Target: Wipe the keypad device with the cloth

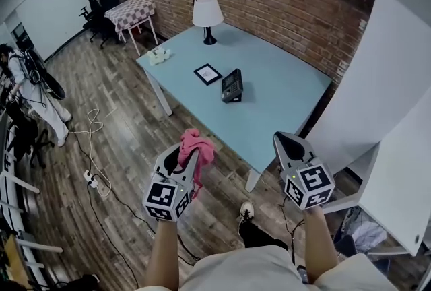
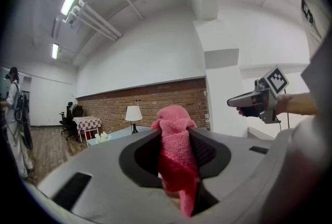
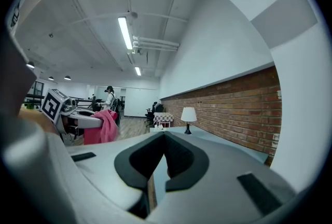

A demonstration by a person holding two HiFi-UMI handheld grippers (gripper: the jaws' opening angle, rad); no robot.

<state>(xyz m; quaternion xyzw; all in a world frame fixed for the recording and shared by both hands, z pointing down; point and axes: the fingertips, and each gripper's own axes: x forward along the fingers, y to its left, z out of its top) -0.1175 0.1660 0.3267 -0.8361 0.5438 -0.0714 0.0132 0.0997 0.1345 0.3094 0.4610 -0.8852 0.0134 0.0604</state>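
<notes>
Left gripper (image 1: 183, 160): nearest, held low in front of the body. Its fingers are clamped on a fold of the pink cloth (image 1: 197, 146), which bunches above the tips and trails down beside them.
Right gripper (image 1: 291, 146): level with the left one and well apart from it. Its fingers meet at the tips with nothing between them.
Floor: wood planks lie under both grippers. A shoe (image 1: 247, 210) shows near the surface's closest leg, and a white cable with a power strip (image 1: 89, 178) lies off to the left.
Surface (image 1: 283, 104): pale blue, beyond both grippers, not yet reached.
Keypad device (image 1: 232, 85): dark, sitting about mid-surface, untouched and well apart from the cloth. A framed card (image 1: 207, 73) lies just beside it on the left.
Far end: a white-shaded lamp (image 1: 207, 13) and a small white bundle (image 1: 158, 55) sit in front of a brick wall.
Stage: judged as the approach, with no wiping begun.
Risk, cloth: only a narrow fold is pinched, so dragging it over the keys could pull it free.
Risk, device: it looks light and nothing braces it, so a firm stroke may push it along the surface or into the framed card. The empty right gripper could steady it.
Risk, reach: the loose hanging end could catch the surface's edge on the way in.
</notes>
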